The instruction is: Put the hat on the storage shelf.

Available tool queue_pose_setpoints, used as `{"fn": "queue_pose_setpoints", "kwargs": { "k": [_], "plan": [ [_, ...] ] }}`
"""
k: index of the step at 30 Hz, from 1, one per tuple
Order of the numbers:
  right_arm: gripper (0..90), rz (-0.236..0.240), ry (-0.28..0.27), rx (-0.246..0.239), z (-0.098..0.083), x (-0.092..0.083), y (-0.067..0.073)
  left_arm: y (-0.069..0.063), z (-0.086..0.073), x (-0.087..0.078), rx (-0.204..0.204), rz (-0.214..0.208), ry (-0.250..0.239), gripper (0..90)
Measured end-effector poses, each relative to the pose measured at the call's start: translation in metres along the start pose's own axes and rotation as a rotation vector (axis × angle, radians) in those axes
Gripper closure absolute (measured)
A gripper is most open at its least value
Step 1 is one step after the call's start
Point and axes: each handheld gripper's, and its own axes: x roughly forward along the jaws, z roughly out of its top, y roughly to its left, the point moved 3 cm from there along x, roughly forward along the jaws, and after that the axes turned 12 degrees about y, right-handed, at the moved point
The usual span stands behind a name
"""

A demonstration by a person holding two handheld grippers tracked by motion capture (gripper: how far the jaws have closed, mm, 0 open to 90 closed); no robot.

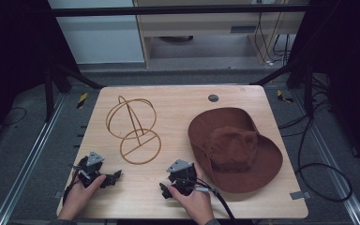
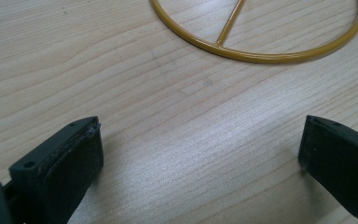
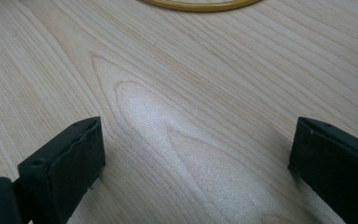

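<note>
Left gripper [image 1: 104,177] low on wooden table [image 1: 178,101], jaws wide apart, empty; gold wire hat stand [image 1: 134,129] just beyond it; right gripper [image 1: 168,185] jaws likewise spread, empty; brown hat [image 1: 234,149] lying far right.

High view: fixed above the counter's [image 1: 178,101] near edge, facing forward and down, far enough to take in all four edges. Left gripper view: low over the wood, close, looking along its jaws toward the wire stand's ring base [image 2: 261,51]. Right gripper view: likewise low, catching that ring's edge [image 3: 200,5]. All three share it.
</note>
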Motion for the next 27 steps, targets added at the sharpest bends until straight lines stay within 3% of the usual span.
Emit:
{"fn": "queue_pose_setpoints", "kwargs": {
  "k": [13, 14, 15, 20, 21, 23, 24, 25, 27],
  "plan": [
    [4.1, -0.004, 0.003, 0.000, 0.000, -0.001, 0.000, -0.001, 0.000, 0.000, 0.003, -0.001, -0.001, 0.0],
    [11.8, 0.007, 0.015, -0.013, 0.000, -0.003, 0.000, -0.002, -0.001, 0.000, 0.004, -0.001, -0.001, 0.0],
    [14.6, 0.009, 0.030, -0.029, 0.000, -0.007, 0.000, -0.002, 0.000, 0.000, 0.004, -0.002, -0.003, 0.0],
    [11.1, -0.006, 0.050, -0.085, 0.005, -0.030, 0.000, -0.002, -0.001, 0.000, 0.006, -0.002, -0.001, 0.0],
    [10.2, 0.003, 0.053, -0.102, 0.009, -0.045, -0.002, -0.002, -0.001, 0.000, 0.006, -0.002, -0.002, 0.0],
    [10.1, 0.001, 0.055, -0.105, 0.010, -0.051, -0.003, -0.002, -0.001, 0.000, 0.006, -0.002, -0.002, 0.0],
    [9.3, 0.005, 0.057, -0.104, 0.014, -0.064, -0.007, -0.002, -0.001, 0.000, 0.006, -0.002, -0.002, 0.0],
    [9.3, 0.005, 0.057, -0.104, 0.014, -0.064, -0.007, -0.002, -0.001, 0.000, 0.006, -0.002, -0.002, 0.0],
    [7.8, 0.010, 0.064, -0.115, 0.019, -0.082, -0.014, -0.002, -0.001, -0.001, 0.008, -0.002, -0.001, 0.0]
  ]
}}
